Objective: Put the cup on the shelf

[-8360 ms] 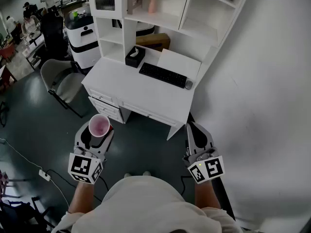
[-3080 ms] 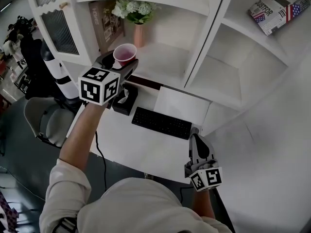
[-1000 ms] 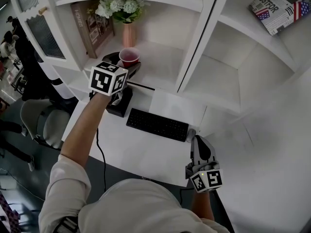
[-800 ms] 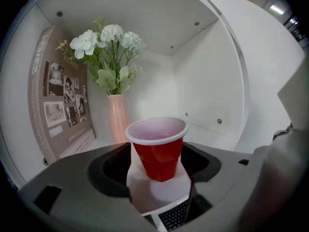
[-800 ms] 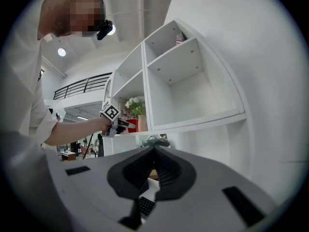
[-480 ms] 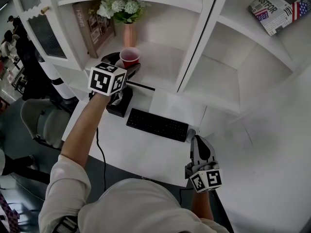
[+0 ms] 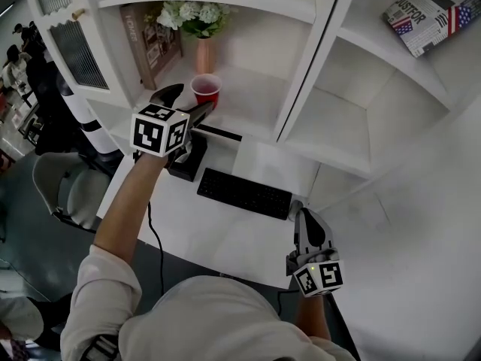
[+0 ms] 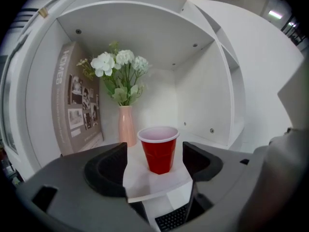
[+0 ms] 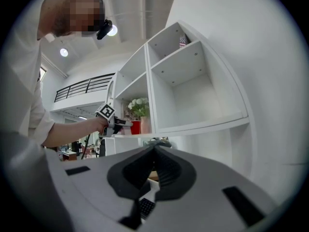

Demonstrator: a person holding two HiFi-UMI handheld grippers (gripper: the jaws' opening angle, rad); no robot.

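Observation:
A red cup [image 7: 206, 90] stands upright on the white shelf [image 7: 252, 107], in front of a pink vase of white flowers [image 7: 201, 51]. My left gripper [image 7: 188, 100] is open just in front of the cup. In the left gripper view both jaws stand wide, well clear of the cup's [image 8: 159, 151] sides. The shelf board [image 8: 149, 182] shows under the cup. My right gripper [image 7: 307, 220] hangs low by the desk's front right corner, shut with nothing between its jaws. From the right gripper view the cup [image 9: 135, 126] and the left arm show far off.
A brown picture book [image 7: 146, 40] leans at the shelf's left. On the desk below lie a black keyboard [image 7: 244, 192] and a black tissue box [image 7: 188, 160]. A magazine [image 7: 432, 10] lies on an upper right shelf. A grey chair [image 7: 64, 190] stands to the left.
My left gripper's jaws have spread and drawn back toward me, leaving the cup standing alone on the shelf. My right gripper has not moved.

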